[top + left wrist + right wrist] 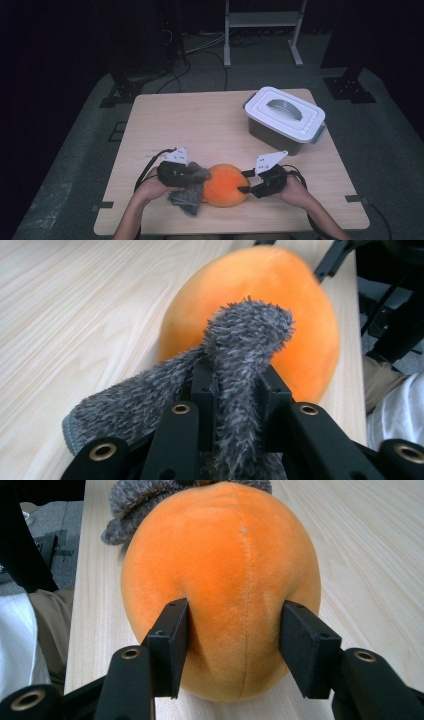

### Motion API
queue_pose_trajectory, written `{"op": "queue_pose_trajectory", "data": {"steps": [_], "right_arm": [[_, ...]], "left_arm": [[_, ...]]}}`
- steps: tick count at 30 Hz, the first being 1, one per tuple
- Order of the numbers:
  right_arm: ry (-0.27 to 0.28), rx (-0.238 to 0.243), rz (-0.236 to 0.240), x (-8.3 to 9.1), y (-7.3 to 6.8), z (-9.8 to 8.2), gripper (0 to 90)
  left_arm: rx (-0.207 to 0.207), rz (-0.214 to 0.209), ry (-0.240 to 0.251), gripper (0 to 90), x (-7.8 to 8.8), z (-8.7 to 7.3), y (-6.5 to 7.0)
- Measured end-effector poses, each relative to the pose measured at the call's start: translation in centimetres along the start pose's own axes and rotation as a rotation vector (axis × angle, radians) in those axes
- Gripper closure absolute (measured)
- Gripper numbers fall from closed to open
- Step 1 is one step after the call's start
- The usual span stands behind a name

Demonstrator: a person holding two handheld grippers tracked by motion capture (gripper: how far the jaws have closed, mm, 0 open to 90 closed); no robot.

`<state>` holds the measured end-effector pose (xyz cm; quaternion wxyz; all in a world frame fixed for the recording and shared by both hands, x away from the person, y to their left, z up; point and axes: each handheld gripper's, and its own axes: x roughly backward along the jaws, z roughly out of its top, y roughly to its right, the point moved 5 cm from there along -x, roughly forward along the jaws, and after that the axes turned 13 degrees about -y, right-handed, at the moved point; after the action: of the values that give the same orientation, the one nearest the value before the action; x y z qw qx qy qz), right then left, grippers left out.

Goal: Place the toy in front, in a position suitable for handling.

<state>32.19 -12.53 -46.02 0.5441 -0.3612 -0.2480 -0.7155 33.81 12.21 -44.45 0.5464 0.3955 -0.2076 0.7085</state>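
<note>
That round orange plush ball (226,185) sat at the table's (200,125) near edge, between your grippers. Your right gripper (232,645) pinched its end, denting it; your left gripper (235,390) clamped the fuzzy grey cloth (245,340), probably brushing the ball.

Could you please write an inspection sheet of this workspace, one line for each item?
Surface: light wooden table, bare apart from the items below.
Job's things: orange plush toy near the front edge; grey fuzzy cloth against its left side.
Clutter: grey lidded box at the far right, lid on, handle flat.
Grippers: left gripper shut on the grey fuzzy cloth; right gripper pressing its pads into the orange plush toy.
Cables: black cable trailing from the left gripper; more cables on the floor behind.
Surroundings: grey carpet, white frame behind, dark background.
</note>
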Motion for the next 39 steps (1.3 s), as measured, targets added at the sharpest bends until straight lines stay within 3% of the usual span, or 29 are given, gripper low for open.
{"op": "queue_pose_trajectory", "data": {"steps": [4,5,7,8,9,12,14,18,19,22,23,28,31,34,35,39], "right_arm": [[0.000,-0.006,0.007,-0.1,0.0,-0.1,46.4],[0.000,-0.013,0.014,-0.1,0.0,-0.1,46.1],[0.000,-0.012,0.015,-0.1,0.0,-0.1,46.0],[0.001,-0.011,0.021,-0.2,-0.1,-0.1,46.1],[0.000,-0.009,0.021,-0.2,-0.1,-0.1,46.0],[-0.008,-0.005,0.022,-0.2,-0.1,-0.2,45.5],[-0.001,0.001,0.028,0.1,-0.1,-0.1,42.3],[0.009,0.005,0.023,0.6,-0.1,0.6,35.8],[0.013,0.004,0.019,0.4,0.0,1.2,29.7],[-0.007,-0.002,0.020,-0.2,0.1,1.4,26.4],[-0.004,-0.042,0.053,-0.9,0.3,1.3,28.2],[-0.005,-0.008,0.038,-0.7,-0.3,0.7,40.7],[-0.009,0.014,0.033,-0.7,-0.7,0.5,41.4],[-0.008,0.013,0.037,-0.7,-0.7,0.5,41.3],[-0.005,0.005,0.040,-0.7,-0.6,0.4,41.2],[-0.002,-0.003,0.042,-0.7,-0.5,0.4,40.4]], "left_arm": [[0.009,-0.033,0.044,74.6,0.1,0.5,0.1],[0.004,-0.070,0.085,74.6,0.2,1.1,0.4],[-0.008,-0.077,0.095,74.6,0.2,1.5,0.6],[-0.035,-0.094,0.108,74.6,0.1,2.5,1.2],[-0.035,-0.094,0.108,74.6,0.1,2.5,1.2],[-0.085,-0.088,0.074,74.5,-0.4,3.7,2.1],[-0.087,-0.094,0.062,74.5,-0.7,3.8,2.2],[-0.084,-0.110,0.058,74.5,-1.4,3.6,2.4],[-0.089,-0.112,0.053,74.5,-1.5,3.5,2.4],[-0.101,-0.113,0.042,74.1,-1.7,3.4,2.6],[-0.101,-0.107,0.037,73.9,-1.6,3.2,2.5],[-0.091,-0.109,0.054,74.7,-1.3,2.3,2.2],[-0.091,-0.108,0.062,75.7,-1.2,1.8,2.1],[-0.065,-0.099,0.070,75.6,-0.9,0.9,1.6],[-0.038,-0.080,0.059,75.6,-0.7,0.1,1.1],[-0.003,-0.054,0.041,75.6,-0.4,-0.8,0.4]]}}
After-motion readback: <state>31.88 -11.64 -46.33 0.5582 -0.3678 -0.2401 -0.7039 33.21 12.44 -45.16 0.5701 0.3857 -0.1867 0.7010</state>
